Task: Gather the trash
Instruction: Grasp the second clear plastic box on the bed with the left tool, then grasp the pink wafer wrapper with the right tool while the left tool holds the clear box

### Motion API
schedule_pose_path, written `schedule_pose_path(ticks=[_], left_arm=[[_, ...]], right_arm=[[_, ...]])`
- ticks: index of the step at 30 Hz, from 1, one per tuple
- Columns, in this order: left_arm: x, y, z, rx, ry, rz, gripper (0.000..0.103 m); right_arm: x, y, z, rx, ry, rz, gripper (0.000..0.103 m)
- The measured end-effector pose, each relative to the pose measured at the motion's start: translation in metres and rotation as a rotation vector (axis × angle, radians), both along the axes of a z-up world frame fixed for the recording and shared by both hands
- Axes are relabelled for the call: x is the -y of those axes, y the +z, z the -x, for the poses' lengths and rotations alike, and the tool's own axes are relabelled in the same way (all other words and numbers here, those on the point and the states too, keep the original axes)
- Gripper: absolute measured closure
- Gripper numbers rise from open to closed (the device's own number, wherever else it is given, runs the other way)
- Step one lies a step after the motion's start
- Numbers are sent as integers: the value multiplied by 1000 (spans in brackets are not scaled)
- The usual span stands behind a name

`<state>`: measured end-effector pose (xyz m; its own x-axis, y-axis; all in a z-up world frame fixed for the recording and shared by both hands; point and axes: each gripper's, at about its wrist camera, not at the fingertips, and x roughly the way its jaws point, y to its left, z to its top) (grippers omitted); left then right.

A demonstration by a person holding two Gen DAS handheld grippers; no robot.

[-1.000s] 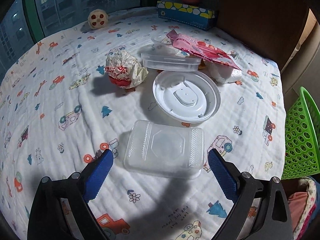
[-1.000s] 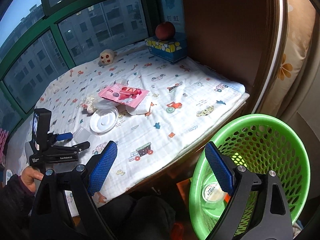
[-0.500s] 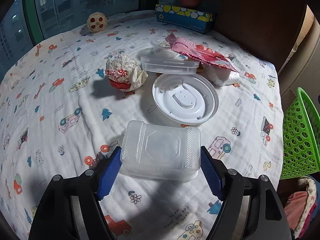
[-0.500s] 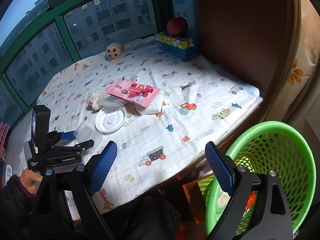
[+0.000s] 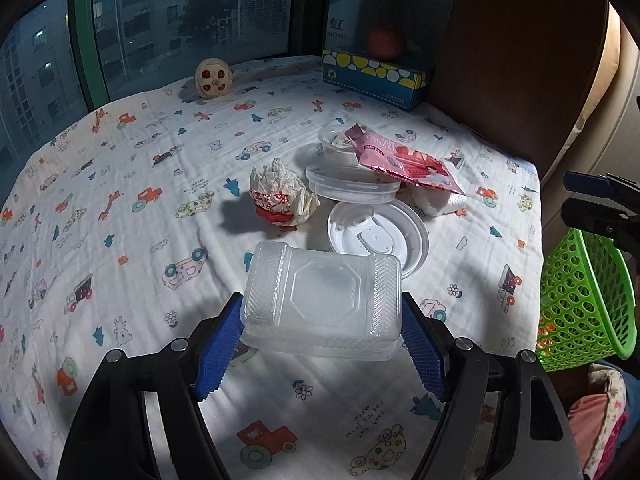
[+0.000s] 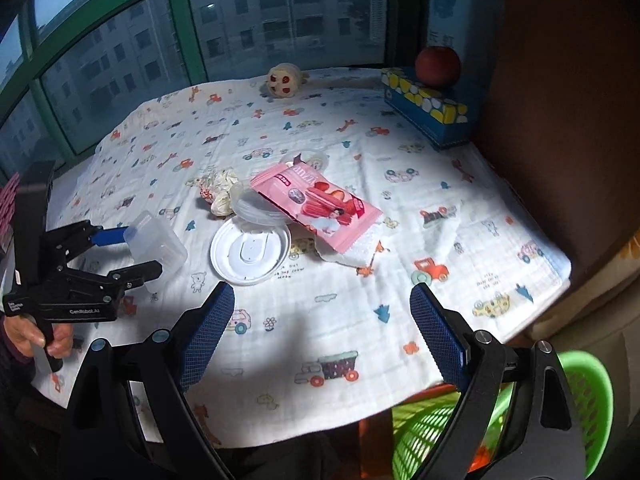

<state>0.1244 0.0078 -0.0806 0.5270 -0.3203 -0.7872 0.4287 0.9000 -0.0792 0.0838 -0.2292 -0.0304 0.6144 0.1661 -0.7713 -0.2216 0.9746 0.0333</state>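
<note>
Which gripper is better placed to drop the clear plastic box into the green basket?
Left. The left gripper is shut on the clear plastic box; the right gripper is open and empty near the green basket.

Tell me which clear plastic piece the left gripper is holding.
The rectangular ribbed box, clamped in the left gripper; the oval lid and round white lid lie on the cloth.

We see a cloth [image 5: 120, 208] printed with small cars and animals spread over the table. At the top centre of the left view a round plush toy [image 5: 213, 78] with red spots sits near the window [image 5: 168, 16]. To its right, at the top, a blue box [image 5: 374, 78] with yellow and white blobs carries an apple [image 5: 385, 42]. In the right view the toy [image 6: 283, 80] is at top centre, the box [image 6: 430, 114] and apple [image 6: 437, 61] at upper right.
</note>
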Motion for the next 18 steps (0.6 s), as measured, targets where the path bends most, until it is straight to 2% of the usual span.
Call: schedule_pose_path(ticks=[9,18], left_arm=[[-12,8,-9,3,43,24,30],[-23,5,-20,-13,102,30,30]], right_arm=[[-18,-23,-68,-57,265,117,14],[-24,-56,-127,-150,450,162,14]])
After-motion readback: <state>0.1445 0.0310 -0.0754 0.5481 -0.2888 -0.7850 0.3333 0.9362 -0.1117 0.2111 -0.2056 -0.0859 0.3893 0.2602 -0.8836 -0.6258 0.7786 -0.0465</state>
